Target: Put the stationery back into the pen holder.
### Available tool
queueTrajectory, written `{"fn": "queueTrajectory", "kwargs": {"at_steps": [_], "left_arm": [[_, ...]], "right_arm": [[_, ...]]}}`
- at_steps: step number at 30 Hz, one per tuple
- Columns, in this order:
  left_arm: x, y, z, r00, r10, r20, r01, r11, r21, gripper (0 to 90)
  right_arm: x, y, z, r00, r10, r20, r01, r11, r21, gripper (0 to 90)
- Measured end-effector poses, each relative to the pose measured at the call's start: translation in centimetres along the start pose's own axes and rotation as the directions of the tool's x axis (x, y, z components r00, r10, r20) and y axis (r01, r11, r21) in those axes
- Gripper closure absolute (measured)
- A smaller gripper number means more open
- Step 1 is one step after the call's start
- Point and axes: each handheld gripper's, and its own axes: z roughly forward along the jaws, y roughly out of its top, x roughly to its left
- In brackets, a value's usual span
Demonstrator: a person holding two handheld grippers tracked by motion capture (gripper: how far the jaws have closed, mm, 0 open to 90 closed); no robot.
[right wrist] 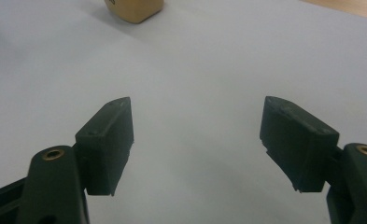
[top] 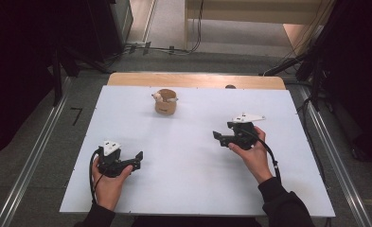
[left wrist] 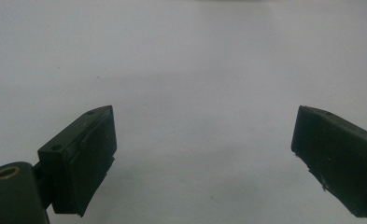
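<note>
A small tan round container (top: 165, 102) with something pale sticking out of its top stands on the white table (top: 188, 156) toward the back, left of centre. Its lower edge shows as the tan container (right wrist: 134, 9) at the top of the right gripper view. My left gripper (top: 137, 160) rests low over the table's front left, held in a hand, jaws wide apart with bare white surface between them (left wrist: 204, 140). My right gripper (top: 218, 138) sits at the right of centre, pointing left, open (right wrist: 197, 140) and holding nothing.
Beyond the white top a strip of wooden table edge (top: 193, 79) runs along the back. Dark stands and cables (top: 164, 49) lie on the floor behind. Metal rails (top: 27, 165) flank the table on both sides.
</note>
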Motion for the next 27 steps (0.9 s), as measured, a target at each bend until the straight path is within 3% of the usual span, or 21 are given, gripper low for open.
{"fn": "queueTrajectory", "kwargs": {"at_steps": [14,27], "left_arm": [[-0.1,0.0,0.1,1.0,-0.002,-0.002,0.002,1.0,0.002,7.3],[-0.1,0.0,0.0,1.0,-0.001,-0.002,0.001,1.0,-0.001,7.3]], "right_arm": [[-2.1,-3.5,-3.0,0.9982,0.043,0.041,-0.043,0.999,-0.002,24.2],[-3.1,-5.6,-5.8,0.993,0.076,0.09,-0.074,0.997,-0.023,24.2]]}}
